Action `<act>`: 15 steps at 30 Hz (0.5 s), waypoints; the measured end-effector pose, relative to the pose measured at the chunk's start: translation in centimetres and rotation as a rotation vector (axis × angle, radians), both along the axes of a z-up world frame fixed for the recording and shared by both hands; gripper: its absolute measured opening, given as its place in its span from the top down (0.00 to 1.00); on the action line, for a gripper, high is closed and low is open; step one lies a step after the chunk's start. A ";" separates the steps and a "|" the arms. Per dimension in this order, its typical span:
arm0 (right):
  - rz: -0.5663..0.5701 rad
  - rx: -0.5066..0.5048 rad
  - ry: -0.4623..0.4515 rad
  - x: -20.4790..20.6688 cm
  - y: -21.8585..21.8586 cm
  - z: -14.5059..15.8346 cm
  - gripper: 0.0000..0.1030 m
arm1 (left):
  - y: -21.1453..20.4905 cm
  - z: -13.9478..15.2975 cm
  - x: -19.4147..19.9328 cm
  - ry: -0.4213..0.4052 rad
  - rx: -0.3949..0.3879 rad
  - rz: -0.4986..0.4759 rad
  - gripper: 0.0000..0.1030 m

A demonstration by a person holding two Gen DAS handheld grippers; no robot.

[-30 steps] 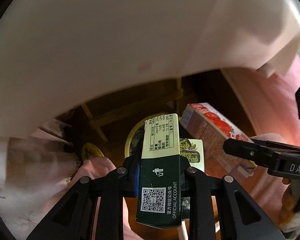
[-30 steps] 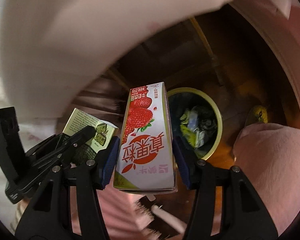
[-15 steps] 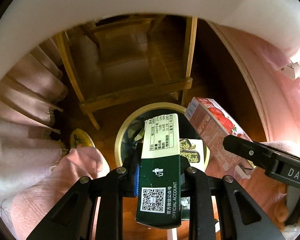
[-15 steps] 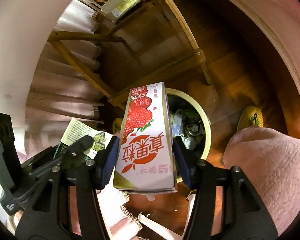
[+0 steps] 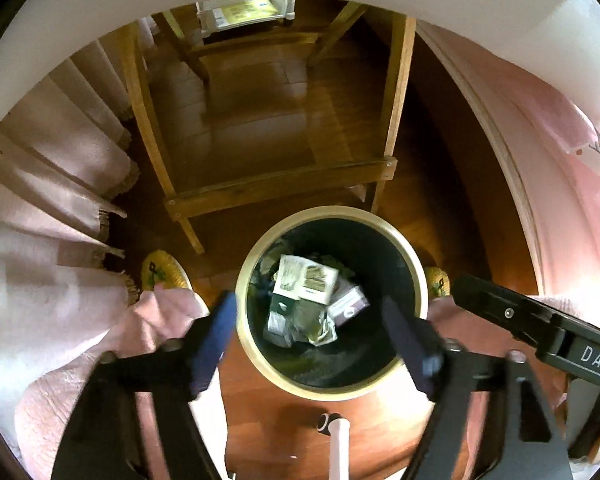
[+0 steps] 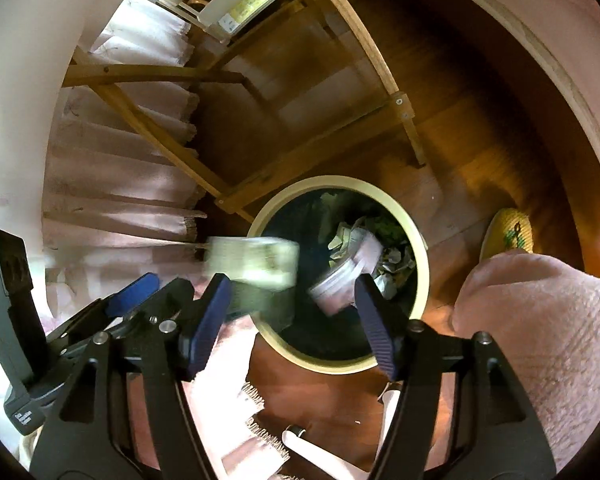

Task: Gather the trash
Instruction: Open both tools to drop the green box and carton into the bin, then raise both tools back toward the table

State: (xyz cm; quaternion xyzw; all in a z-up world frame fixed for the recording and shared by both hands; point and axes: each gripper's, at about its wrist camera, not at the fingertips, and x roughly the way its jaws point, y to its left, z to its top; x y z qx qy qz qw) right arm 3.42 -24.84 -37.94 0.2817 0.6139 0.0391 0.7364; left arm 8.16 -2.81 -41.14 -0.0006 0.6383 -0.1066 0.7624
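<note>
A round bin [image 5: 245,320] with a cream rim and a dark liner stands on the wooden floor right below both grippers. My left gripper [image 5: 312,334] hangs over it, its jaws opening with nothing between the pads. The green and white box [image 5: 306,284] it carried lies on the trash inside, beside the strawberry milk carton [image 5: 350,306]. In the right wrist view my right gripper [image 6: 292,324] is also opening and empty. There the green box [image 6: 252,260] and the carton [image 6: 338,286] are motion-blurred as they drop at the bin's rim [image 6: 420,256]. The left gripper [image 6: 132,300] shows at the left.
A wooden frame [image 5: 276,184] with legs stands just behind the bin. Pink fringed cloth [image 5: 60,184] hangs at the left. Yellow slippers [image 5: 164,274] and a person's pink-clad knees [image 6: 540,320] flank the bin. A white rod [image 5: 338,444] lies on the floor in front.
Both grippers sank from the white table edge towards the bin, then opened. The green box left the left jaws and the strawberry carton left the right; both dropped into the bin.
</note>
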 end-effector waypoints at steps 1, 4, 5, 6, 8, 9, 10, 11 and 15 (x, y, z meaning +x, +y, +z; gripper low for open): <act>0.002 -0.005 -0.003 0.0 0.0 0.0 0.40 | 0.1 0.0 0.0 -0.003 0.000 0.001 0.22; 0.008 -0.022 -0.012 -0.1 0.1 0.1 0.40 | 0.3 0.2 0.0 -0.013 -0.002 0.006 0.22; 0.011 -0.027 -0.017 -0.1 0.1 0.2 0.40 | 0.4 0.3 -0.1 -0.018 -0.004 0.010 0.22; 0.013 -0.034 -0.023 -0.1 0.2 0.3 0.40 | 0.5 0.3 -0.1 -0.021 -0.006 0.013 0.22; 0.021 -0.043 -0.032 0.0 0.3 0.5 0.40 | 0.8 0.5 -0.2 -0.028 -0.010 0.021 0.22; 0.027 -0.049 -0.037 0.0 0.5 0.6 0.40 | 0.9 0.4 -0.3 -0.031 -0.011 0.023 0.22; 0.032 -0.055 -0.042 0.0 0.6 0.7 0.40 | 1.0 0.6 -0.4 -0.033 -0.013 0.025 0.22; 0.036 -0.060 -0.045 0.0 0.7 0.8 0.40 | 1.0 0.8 -0.4 -0.041 -0.014 0.029 0.22; 0.051 -0.081 -0.063 -0.2 1.1 1.3 0.40 | 1.3 2.0 -0.5 -0.066 -0.015 0.039 0.22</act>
